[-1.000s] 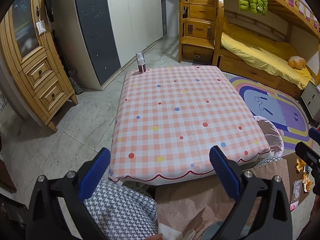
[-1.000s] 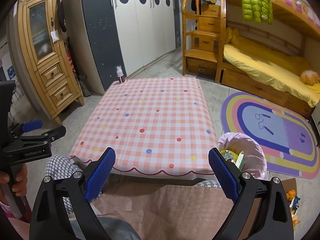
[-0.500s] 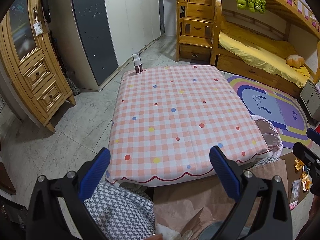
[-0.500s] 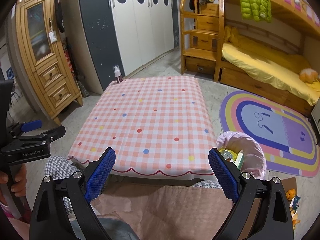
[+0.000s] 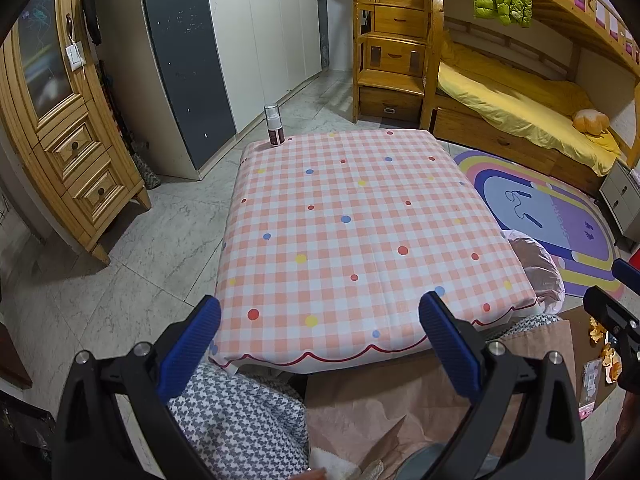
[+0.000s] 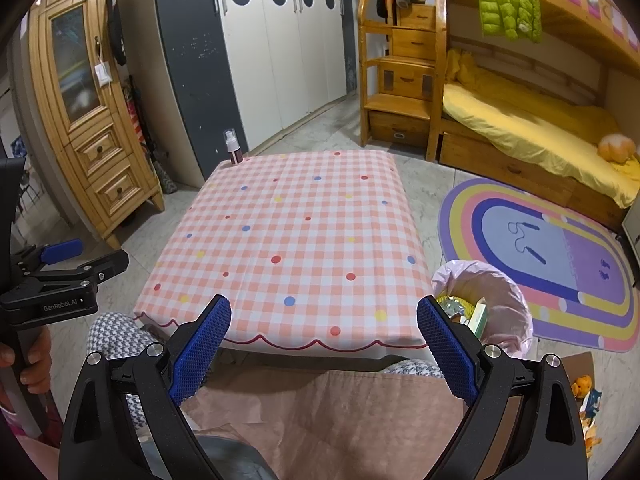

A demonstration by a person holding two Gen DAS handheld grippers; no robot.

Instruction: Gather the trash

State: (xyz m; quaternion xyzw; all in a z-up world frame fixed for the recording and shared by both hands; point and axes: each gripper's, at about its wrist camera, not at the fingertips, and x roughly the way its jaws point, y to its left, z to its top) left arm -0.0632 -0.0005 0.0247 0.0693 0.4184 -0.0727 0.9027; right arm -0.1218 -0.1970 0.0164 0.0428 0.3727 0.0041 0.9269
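Holding unchanged above table (image 5: 360, 240) | left gripper (image 5: 320, 340) spread | right gripper (image 6: 324, 336) spread

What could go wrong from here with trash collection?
1. The spray bottle stands at the table's far corner, right by the edge; a clumsy reach could knock it to the floor.
2. The pink-lined bin is tucked against the table, so a drop may miss it.
3. The peel scraps lie on the floor, easily overlooked.

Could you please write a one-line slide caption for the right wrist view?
Open right gripper over a checked table, pink-lined bin holding trash beside it.
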